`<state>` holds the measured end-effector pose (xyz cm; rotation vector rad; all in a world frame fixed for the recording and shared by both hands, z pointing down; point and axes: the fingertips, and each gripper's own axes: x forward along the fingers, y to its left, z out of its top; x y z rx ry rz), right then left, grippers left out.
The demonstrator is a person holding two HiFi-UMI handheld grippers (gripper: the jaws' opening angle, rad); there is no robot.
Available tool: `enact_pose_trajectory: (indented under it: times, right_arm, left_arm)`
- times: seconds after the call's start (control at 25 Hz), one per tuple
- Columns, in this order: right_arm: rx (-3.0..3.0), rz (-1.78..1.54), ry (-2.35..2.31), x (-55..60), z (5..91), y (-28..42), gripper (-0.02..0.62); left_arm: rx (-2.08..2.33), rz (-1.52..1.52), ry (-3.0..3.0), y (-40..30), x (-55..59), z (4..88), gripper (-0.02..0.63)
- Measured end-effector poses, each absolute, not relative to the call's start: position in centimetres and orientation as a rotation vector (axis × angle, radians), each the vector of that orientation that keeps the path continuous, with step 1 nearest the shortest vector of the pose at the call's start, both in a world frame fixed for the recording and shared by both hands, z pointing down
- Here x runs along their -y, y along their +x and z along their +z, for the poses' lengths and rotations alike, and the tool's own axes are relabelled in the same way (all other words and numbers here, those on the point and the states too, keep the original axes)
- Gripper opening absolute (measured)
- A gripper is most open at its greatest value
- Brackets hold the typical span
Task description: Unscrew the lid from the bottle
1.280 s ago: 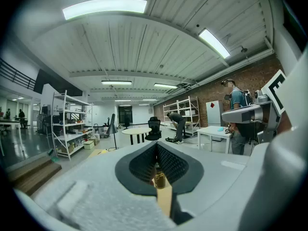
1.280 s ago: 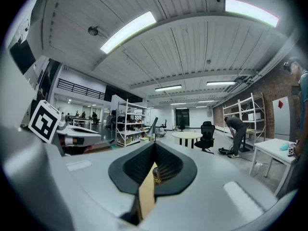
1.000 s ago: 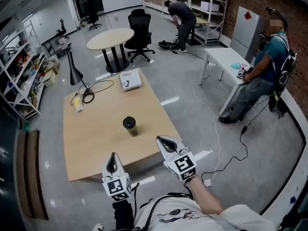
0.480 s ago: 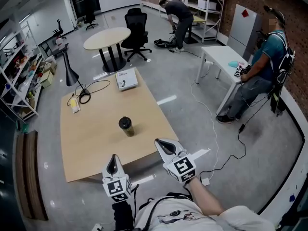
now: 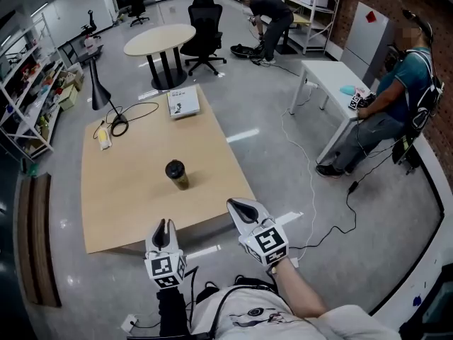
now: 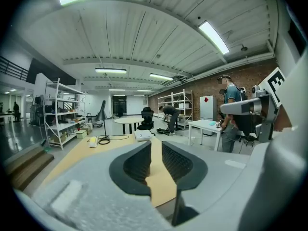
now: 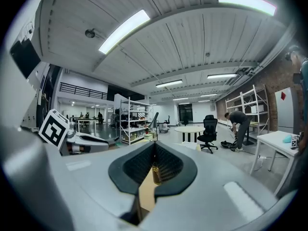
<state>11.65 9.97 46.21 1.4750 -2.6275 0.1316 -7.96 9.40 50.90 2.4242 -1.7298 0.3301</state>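
An olive-brown bottle with a dark lid stands upright near the middle of the tan wooden table. Both grippers hang at the table's near edge, well short of the bottle. My left gripper has just been opening: in the left gripper view a narrow gap shows between its jaws, with only tabletop behind it. My right gripper is shut with nothing in it. In the right gripper view its tips meet, and the bottle shows far off below them.
At the table's far end are a black lamp with a coiled cable, a yellow-white item and a white book. Beyond stand a round table, an office chair, shelves, a white desk and two people. Cables cross the floor at right.
The head view has swung, so the table and bottle sit slightly further left in the picture. Both grippers have sunk a little by the near edge. The bottle stands where it was.
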Motion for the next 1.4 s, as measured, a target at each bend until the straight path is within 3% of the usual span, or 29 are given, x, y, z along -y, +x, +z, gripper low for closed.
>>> enact_pose_trajectory:
  times: [0.2, 0.32, 0.4, 0.68, 0.92, 1.28, 1.4]
  right_arm:
    - [2.641, 0.172, 1.444, -9.9, 47.3, 13.8, 0.005]
    - [2.619, 0.204, 1.448, -9.0, 48.5, 15.2, 0.005]
    - [2.605, 0.235, 1.441, -8.4, 49.3, 15.6, 0.005]
    - [2.523, 0.256, 1.371, -3.1, 51.8, 14.4, 0.005]
    - [2.404, 0.312, 1.389, 5.6, 53.6, 13.9, 0.005]
    - [2.320, 0.402, 1.330, 13.6, 56.2, 10.7, 0.005]
    - [2.289, 0.435, 1.324, 14.1, 57.5, 10.6, 0.005]
  left_arm:
    - [1.650, 0.383, 2.431, -6.9, -8.3, 54.6, 0.293]
    - [1.563, 0.431, 2.452, -5.6, -6.9, 57.6, 0.470]
    - [1.514, 0.468, 2.471, -4.9, -5.7, 59.7, 0.517]
    - [1.588, 0.593, 2.425, -6.9, 3.3, 69.4, 0.515]
    - [1.397, 0.644, 2.433, -5.3, 11.2, 77.2, 0.515]
    - [1.132, 0.626, 2.653, -0.5, 16.2, 78.7, 0.511]
    - [1.028, 0.637, 2.686, 0.2, 15.6, 78.6, 0.471]
